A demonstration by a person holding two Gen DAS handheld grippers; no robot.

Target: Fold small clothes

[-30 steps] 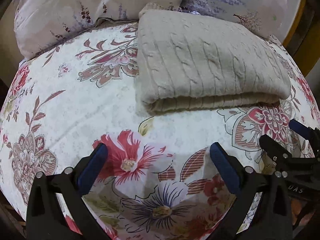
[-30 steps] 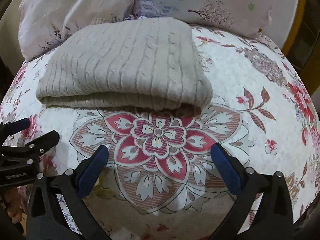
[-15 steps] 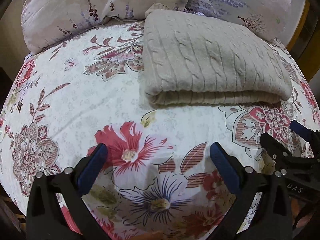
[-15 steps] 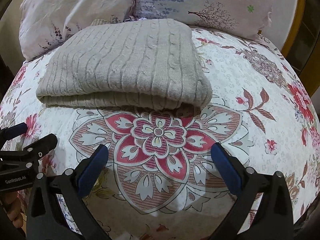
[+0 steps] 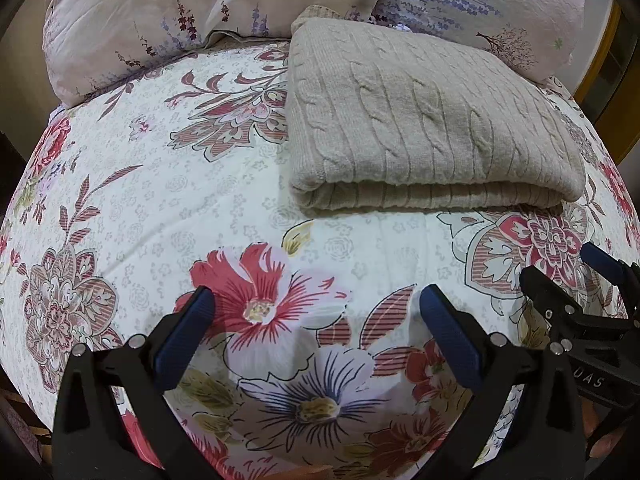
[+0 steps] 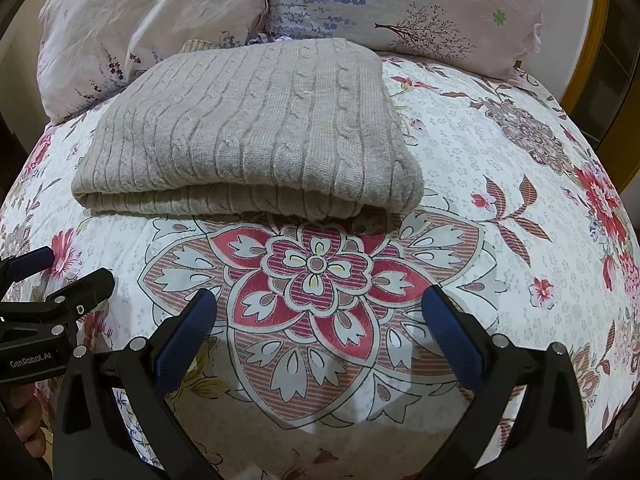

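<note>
My left gripper (image 5: 314,310) hangs over the flowered bedspread (image 5: 132,200) with its jaws spread wide and nothing between the blue pads, and my right gripper (image 6: 320,312) is the same, wide apart and empty over the big red medallion flower (image 6: 316,264). The folded beige cable-knit sweater (image 5: 424,120) lies flat on the bed ahead of both, apart from the fingertips with bare bedspread between. From my left gripper it sits ahead and off to the right; from my right gripper it sits ahead and slightly left (image 6: 256,128). Its long axis runs side to side across my view, with the rounded fold edge facing me and the cable ribs running away from me toward the pillows (image 6: 360,4). Its far edge reaches up against those pillows, where a bit of ribbed hem (image 5: 316,12) sticks out at the back left corner. Each gripper shows at the edge of the other's view, side by side and near each other.
</note>
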